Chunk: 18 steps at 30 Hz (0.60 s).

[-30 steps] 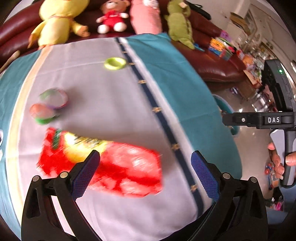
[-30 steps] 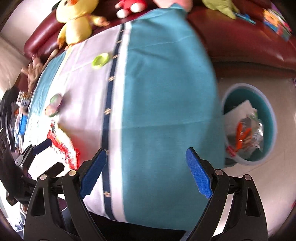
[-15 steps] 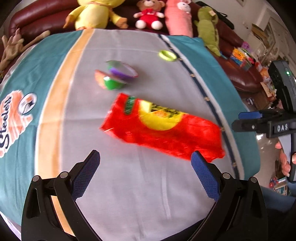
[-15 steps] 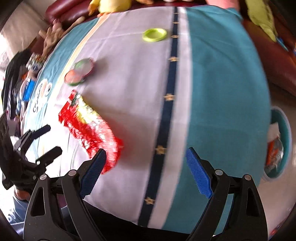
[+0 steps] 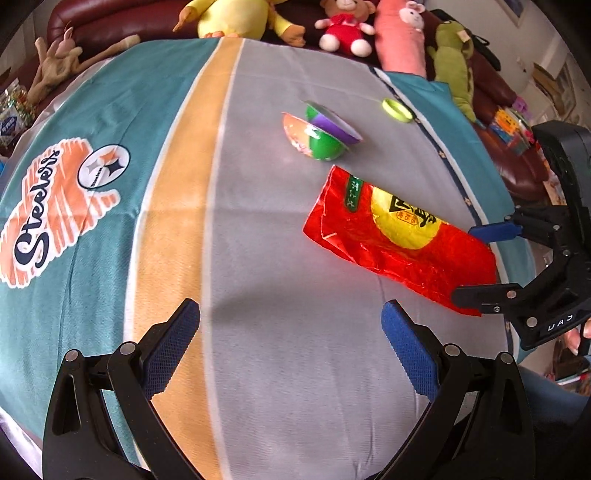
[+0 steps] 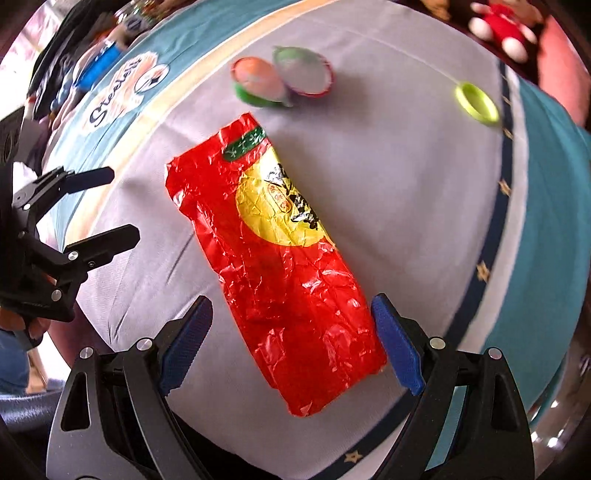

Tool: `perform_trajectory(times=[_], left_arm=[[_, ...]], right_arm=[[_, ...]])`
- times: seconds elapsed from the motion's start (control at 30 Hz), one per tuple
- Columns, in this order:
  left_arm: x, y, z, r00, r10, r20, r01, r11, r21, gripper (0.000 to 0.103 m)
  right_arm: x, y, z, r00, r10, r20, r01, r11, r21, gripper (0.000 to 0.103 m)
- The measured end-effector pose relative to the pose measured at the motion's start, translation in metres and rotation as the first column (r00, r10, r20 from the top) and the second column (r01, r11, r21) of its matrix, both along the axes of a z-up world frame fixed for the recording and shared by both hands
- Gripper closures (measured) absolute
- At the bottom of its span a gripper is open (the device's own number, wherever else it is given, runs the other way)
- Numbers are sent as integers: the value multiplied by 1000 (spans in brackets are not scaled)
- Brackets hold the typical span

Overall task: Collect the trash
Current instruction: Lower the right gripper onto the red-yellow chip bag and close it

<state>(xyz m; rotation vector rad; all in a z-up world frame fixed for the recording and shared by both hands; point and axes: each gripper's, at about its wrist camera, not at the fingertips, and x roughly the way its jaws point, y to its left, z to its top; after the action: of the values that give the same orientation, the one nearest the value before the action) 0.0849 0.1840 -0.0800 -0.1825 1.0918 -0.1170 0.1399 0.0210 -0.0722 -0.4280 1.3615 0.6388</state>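
Observation:
A crumpled red foil snack bag (image 6: 280, 258) with a yellow circle lies flat on the table cloth; it also shows in the left wrist view (image 5: 399, 236). My right gripper (image 6: 291, 339) is open, its two fingers either side of the bag's near end, just above it. It shows from the side in the left wrist view (image 5: 476, 262). My left gripper (image 5: 291, 343) is open and empty over bare cloth, left of the bag; it shows in the right wrist view (image 6: 110, 206). Two small jelly cups (image 5: 317, 129) lie beyond the bag, also in the right wrist view (image 6: 280, 77).
A lime green ring (image 5: 397, 110) lies at the far right of the cloth (image 5: 184, 206). Plush toys (image 5: 343, 26) sit on a dark red sofa (image 5: 509, 147) behind the table. The table's near edge is just below both grippers.
Both grippers swung left across the table. The right gripper moved from the teal edge by the bin to straddle the red bag. The left gripper moved off the bag to its left.

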Motion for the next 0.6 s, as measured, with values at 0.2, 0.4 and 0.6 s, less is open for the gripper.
perform_trajectory(times=[0.2, 0.4, 0.6], left_arm=[[2, 9, 1, 1000, 11, -1, -11, 1000, 7, 4], [3, 19, -1, 999, 33, -9, -33, 999, 0, 4], [6, 20, -3, 999, 37, -19, -37, 999, -4, 4]], right_arm=[[10, 10, -6, 1000, 18, -10, -18, 1000, -2, 19], [12, 22, -15, 999, 53, -13, -53, 998, -22, 19], [3, 29, -23, 994, 92, 57, -90, 995, -50, 19]])
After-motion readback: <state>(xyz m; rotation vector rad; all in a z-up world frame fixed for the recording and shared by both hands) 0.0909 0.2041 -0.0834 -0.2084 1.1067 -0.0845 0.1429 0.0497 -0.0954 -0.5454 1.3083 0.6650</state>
